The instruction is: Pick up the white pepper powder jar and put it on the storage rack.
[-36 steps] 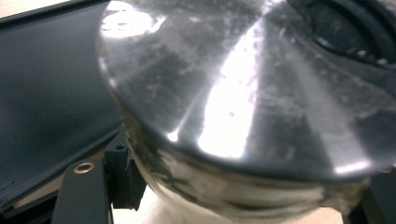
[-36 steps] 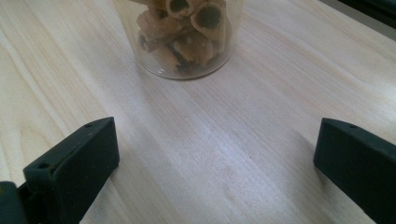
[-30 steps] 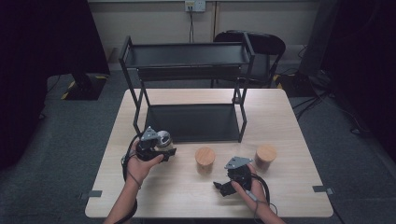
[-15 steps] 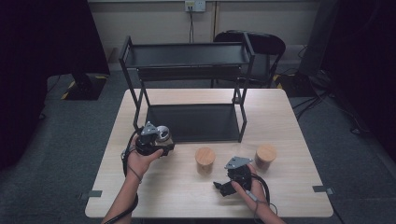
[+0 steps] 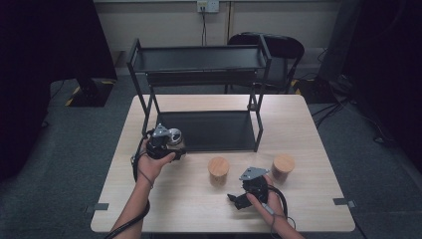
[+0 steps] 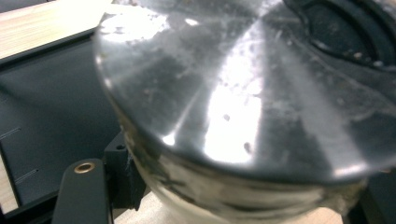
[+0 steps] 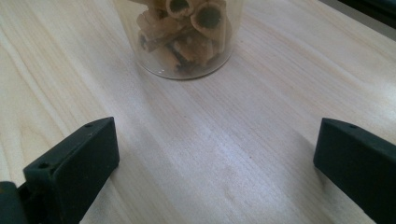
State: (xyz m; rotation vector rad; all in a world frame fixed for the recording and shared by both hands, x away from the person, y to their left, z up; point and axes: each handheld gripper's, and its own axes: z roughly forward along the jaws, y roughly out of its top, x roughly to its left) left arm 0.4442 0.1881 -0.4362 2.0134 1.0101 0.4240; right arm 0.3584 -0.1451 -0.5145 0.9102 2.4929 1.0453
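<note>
The left gripper (image 5: 166, 144) pinches a glass jar with a shiny metal lid (image 6: 243, 93), seemingly just ahead of the black metal rack's lower shelf (image 5: 209, 130), not yet shelved. The right gripper (image 7: 215, 158), jaws spread, faces a clear pasta-filled jar (image 7: 180, 35); both wooden-lidded jars wait untouched.

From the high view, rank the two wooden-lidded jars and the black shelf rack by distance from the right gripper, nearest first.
1. Middle wooden-lidded jar, just left of and slightly beyond the right gripper.
2. Right wooden-lidded jar, beyond it to the right; only slightly farther, a near call.
3. Black shelf rack, at the table's far half, clearly farthest.
</note>
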